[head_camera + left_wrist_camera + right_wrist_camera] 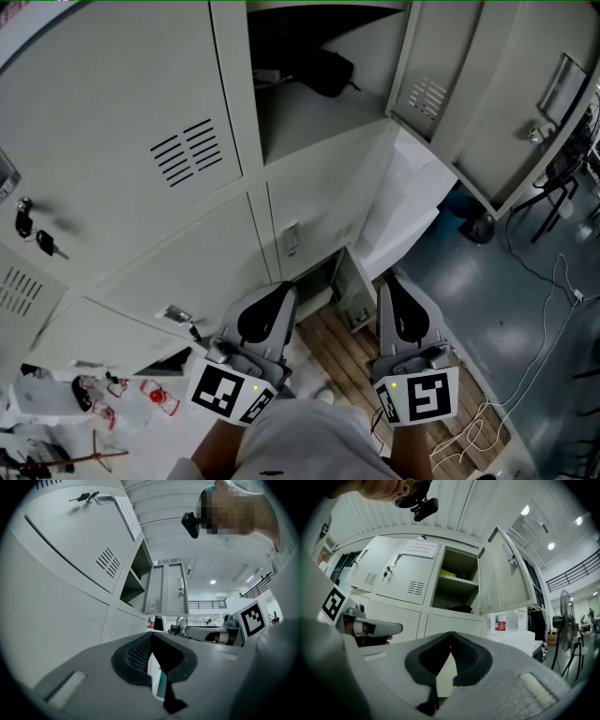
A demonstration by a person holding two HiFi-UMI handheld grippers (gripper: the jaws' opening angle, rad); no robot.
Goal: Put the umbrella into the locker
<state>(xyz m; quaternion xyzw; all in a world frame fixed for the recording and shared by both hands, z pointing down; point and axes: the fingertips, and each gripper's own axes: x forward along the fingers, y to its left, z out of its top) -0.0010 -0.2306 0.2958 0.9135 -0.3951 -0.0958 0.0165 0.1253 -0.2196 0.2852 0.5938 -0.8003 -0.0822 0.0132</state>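
- Two hand-held tools fill the foreground: the left gripper [281,292] and the right gripper [392,289], each clenched with nothing between its jaws, both aimed at the bank of lockers.
- Just beyond their tips, a low door [354,291] stands ajar. A careless push forward could knock it or catch a jaw on its edge.
- Beside it a white sheet [405,202] leans against the locker front. A nudge from the right gripper could tip it or send it sliding.
- On the floor to the right, loose cables [539,347] trail near the person's path. A sideways step could snag them.
- Higher and farther off, the open locker [309,117] holds a dark bundle, apparently the umbrella [323,70]. It lies well back on the shelf and well apart from both grippers, so the placing looks done.
- Farthest right, the locker door [441,75] hangs wide open. If it must be closed, shut jaws can only push, and a hard shove might make it bounce back open.
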